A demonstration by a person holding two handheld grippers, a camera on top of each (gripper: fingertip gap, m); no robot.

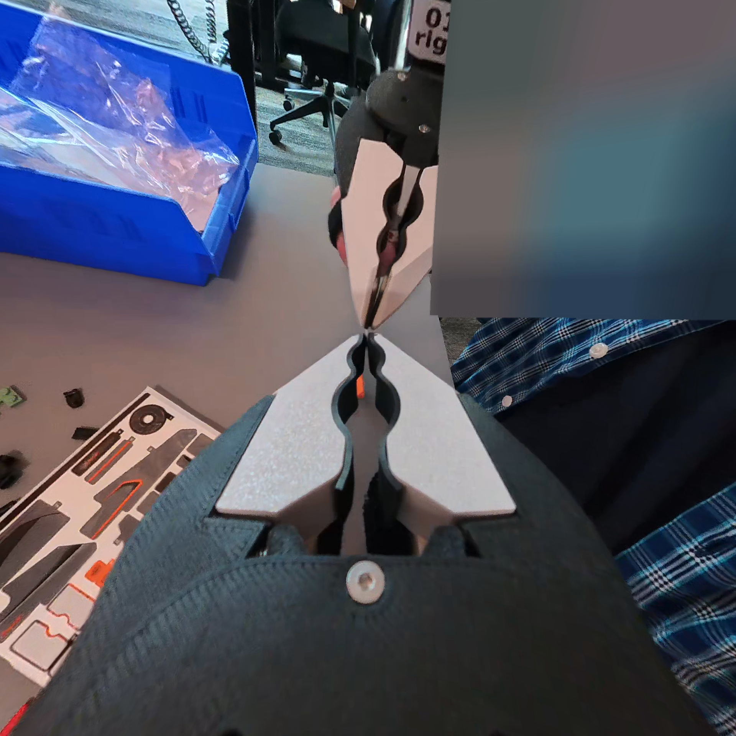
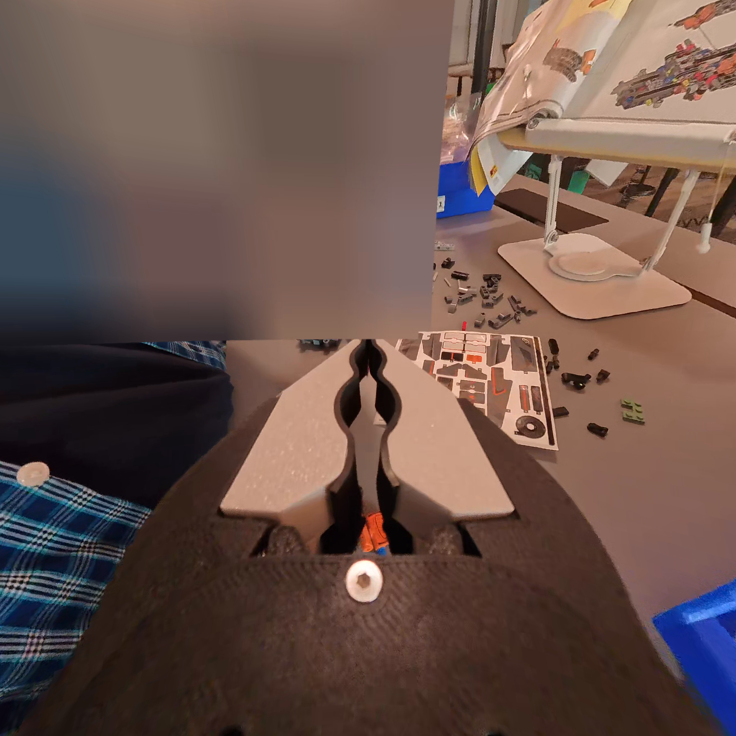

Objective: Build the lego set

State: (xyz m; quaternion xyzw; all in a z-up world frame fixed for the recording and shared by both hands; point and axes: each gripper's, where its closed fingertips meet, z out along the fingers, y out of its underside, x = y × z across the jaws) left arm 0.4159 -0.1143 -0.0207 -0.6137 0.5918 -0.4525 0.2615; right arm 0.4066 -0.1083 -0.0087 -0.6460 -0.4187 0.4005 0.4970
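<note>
Above the grey table (image 1: 119, 338), the left gripper (image 1: 367, 338) and right gripper (image 1: 368, 318) meet tip to tip, both clenched, apparently on something too small to make out. Loose lego pieces (image 2: 490, 294) and the sticker sheet (image 2: 490, 378) lie well apart, near the instruction booklet (image 2: 637, 59) on its stand. Judging by this, whatever is being passed needs aligned tips and gentle, steady pressure.
</note>
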